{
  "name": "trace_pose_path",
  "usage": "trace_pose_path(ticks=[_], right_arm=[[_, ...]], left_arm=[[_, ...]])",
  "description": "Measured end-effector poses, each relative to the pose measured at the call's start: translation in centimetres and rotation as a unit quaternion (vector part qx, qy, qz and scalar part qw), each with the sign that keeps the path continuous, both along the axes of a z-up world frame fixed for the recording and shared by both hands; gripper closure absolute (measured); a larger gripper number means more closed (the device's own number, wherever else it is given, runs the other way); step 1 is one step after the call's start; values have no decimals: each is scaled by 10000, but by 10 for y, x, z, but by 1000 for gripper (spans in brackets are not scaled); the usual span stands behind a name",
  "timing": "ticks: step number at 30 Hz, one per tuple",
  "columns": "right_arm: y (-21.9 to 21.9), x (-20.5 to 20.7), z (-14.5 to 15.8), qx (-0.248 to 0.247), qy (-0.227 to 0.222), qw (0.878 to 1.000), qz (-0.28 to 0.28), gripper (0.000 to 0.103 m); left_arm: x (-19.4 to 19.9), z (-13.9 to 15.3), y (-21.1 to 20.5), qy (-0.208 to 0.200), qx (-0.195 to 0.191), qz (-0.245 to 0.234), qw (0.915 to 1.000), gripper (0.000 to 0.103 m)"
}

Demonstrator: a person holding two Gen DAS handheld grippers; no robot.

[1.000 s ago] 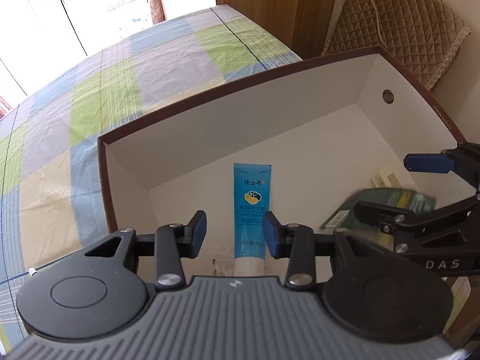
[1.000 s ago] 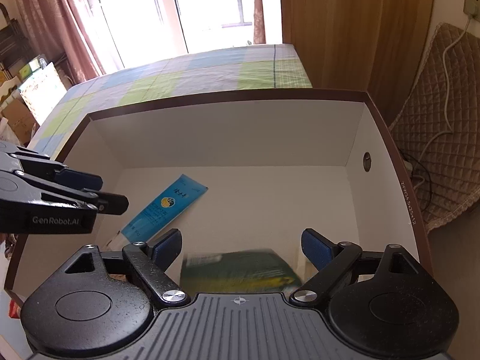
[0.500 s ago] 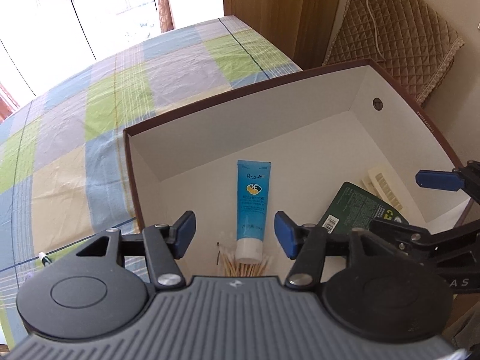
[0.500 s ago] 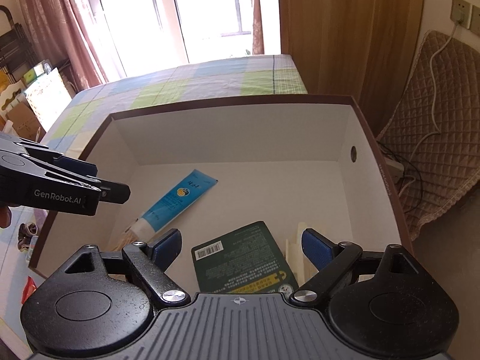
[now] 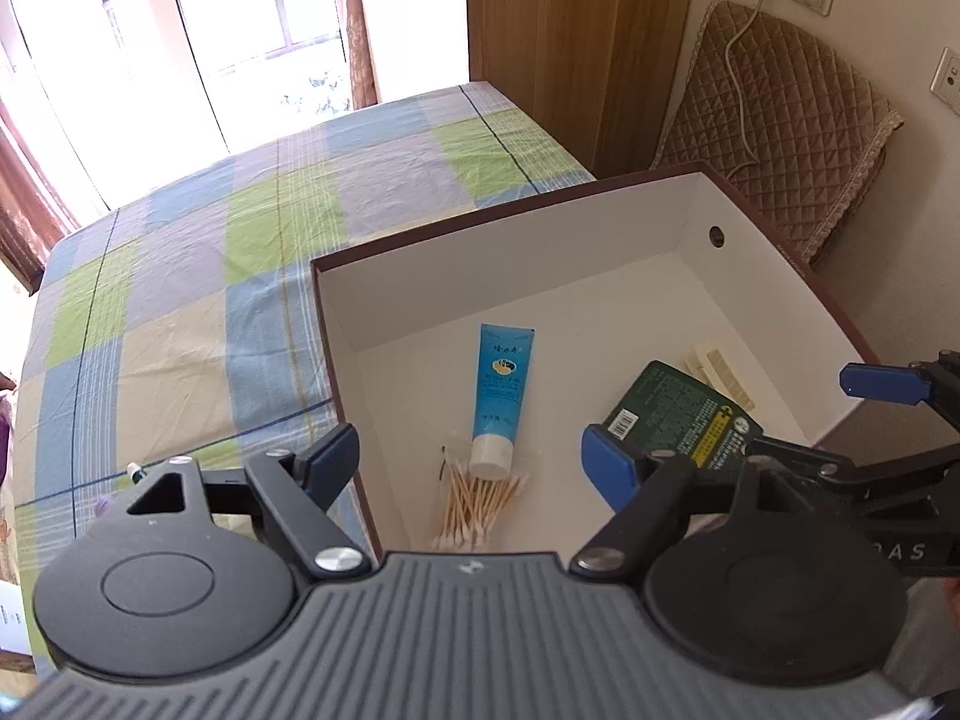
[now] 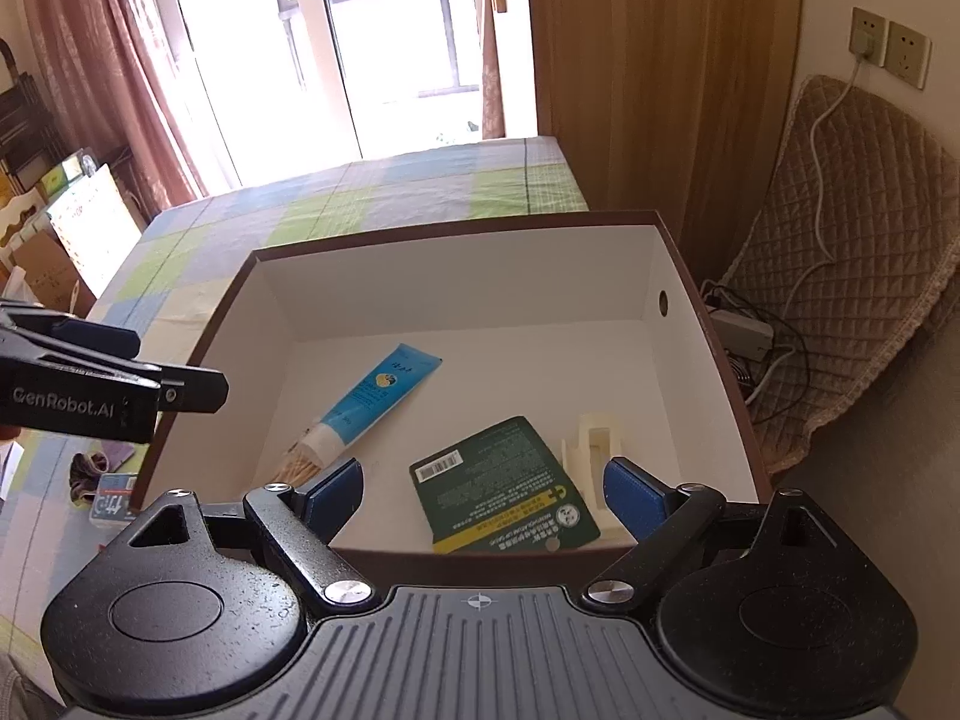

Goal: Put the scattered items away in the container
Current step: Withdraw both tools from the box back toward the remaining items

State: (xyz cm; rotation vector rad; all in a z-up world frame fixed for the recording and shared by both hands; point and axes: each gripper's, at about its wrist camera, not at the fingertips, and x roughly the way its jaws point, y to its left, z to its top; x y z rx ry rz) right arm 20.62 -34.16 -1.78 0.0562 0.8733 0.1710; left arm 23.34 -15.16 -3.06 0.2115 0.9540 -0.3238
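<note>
A brown box with white inside walls sits on a checked cloth. On its floor lie a blue tube, a bundle of cotton swabs, a dark green packet and a cream plastic piece. My left gripper hangs open above the box's near left corner, holding nothing. My right gripper is open above the near wall, over the green packet, holding nothing.
The checked cloth stretches left of and behind the box. A small white-capped item lies on it by my left finger. A quilted pad with a cable leans on the wall at right. Small items lie at lower left.
Both grippers have risen and drawn back from the box. The green packet, blurred under my right gripper a second ago, now lies still on the box floor. My left gripper's fingers have spread wider.
</note>
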Motion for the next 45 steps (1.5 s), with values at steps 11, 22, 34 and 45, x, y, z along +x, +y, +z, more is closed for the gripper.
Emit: trace_pose_path(ticks=[11, 22, 34, 45], right_arm=[[10, -47, 17, -35, -121, 9999, -93, 0], [19, -90, 32, 91, -225, 9996, -139, 0], [34, -123, 34, 58, -228, 9997, -64, 0], [57, -134, 28, 73, -161, 9997, 183, 0]], left_arm=[[-58, 11, 21, 40, -205, 414, 9989, 14], [-108, 20, 38, -96, -230, 644, 9976, 13], [-145, 22, 48, -214, -170, 585, 9979, 13], [-164, 19, 72, -260, -101, 746, 9968, 13]])
